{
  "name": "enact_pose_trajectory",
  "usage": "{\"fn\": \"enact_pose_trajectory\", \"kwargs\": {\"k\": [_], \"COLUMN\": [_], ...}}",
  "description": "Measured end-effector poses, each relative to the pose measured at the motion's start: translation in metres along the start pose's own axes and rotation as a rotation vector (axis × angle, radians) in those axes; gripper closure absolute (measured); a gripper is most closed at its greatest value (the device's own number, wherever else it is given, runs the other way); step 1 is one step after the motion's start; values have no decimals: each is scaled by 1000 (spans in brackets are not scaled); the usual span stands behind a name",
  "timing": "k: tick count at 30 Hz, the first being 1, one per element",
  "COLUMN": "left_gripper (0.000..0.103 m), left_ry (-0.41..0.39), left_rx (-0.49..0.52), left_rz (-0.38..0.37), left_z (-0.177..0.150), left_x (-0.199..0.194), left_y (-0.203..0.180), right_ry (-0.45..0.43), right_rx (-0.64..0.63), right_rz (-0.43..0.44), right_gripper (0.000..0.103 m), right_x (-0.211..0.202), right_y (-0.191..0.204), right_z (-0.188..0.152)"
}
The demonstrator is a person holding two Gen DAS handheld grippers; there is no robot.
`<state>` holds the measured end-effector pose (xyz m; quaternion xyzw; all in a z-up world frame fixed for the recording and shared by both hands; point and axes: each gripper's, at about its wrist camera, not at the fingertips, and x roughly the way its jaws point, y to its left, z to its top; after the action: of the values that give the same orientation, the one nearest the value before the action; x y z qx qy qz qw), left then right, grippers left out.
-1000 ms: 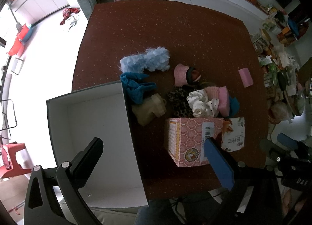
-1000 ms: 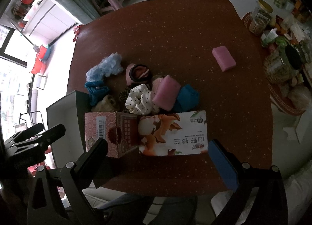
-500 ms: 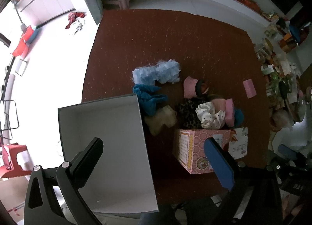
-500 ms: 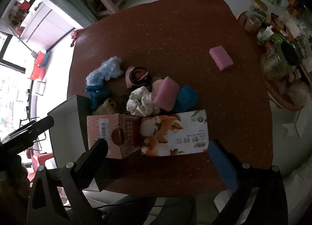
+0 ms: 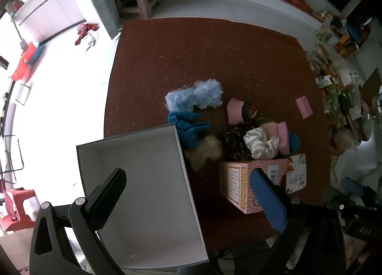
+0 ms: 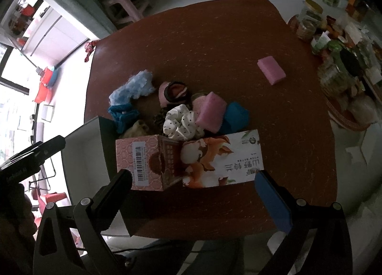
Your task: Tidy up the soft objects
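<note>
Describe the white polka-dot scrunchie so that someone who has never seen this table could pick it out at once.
On the reddish-brown table, find the pile of soft things just behind the pink tissue box. The scrunchie sits in the middle of that pile's near edge, right against the box, with a pink sponge beside it. It is the only white item, ruffled and speckled with small dark dots.

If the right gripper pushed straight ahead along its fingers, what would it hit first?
Probably the tissue box: it lies between the open fingers of the right gripper, directly ahead. The pile of soft items sits beyond it. Depth is hard to judge.
</note>
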<state>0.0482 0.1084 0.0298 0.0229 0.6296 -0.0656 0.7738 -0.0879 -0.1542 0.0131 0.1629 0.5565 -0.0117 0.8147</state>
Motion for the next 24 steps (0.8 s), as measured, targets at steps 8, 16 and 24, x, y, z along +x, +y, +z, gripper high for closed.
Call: {"fn": "enact_pose_trajectory", "kwargs": {"k": [8, 16, 24], "left_gripper": [0, 0, 0], "left_ry": [11, 44, 80], "left_rx": [62, 79, 172], "left_rz": [47, 115, 149], "left_z": [21, 56, 86], "left_x": [16, 47, 101], "left_y": [-4, -6, -36], "right_ry": [-21, -14, 3], "right_rx": [43, 61, 49], "right_rz": [-20, -39, -37], "right_gripper": [0, 0, 0], "right_x": [-4, 7, 30], "right_y": [-15, -53, -87], "right_z": [5, 37, 83]}}
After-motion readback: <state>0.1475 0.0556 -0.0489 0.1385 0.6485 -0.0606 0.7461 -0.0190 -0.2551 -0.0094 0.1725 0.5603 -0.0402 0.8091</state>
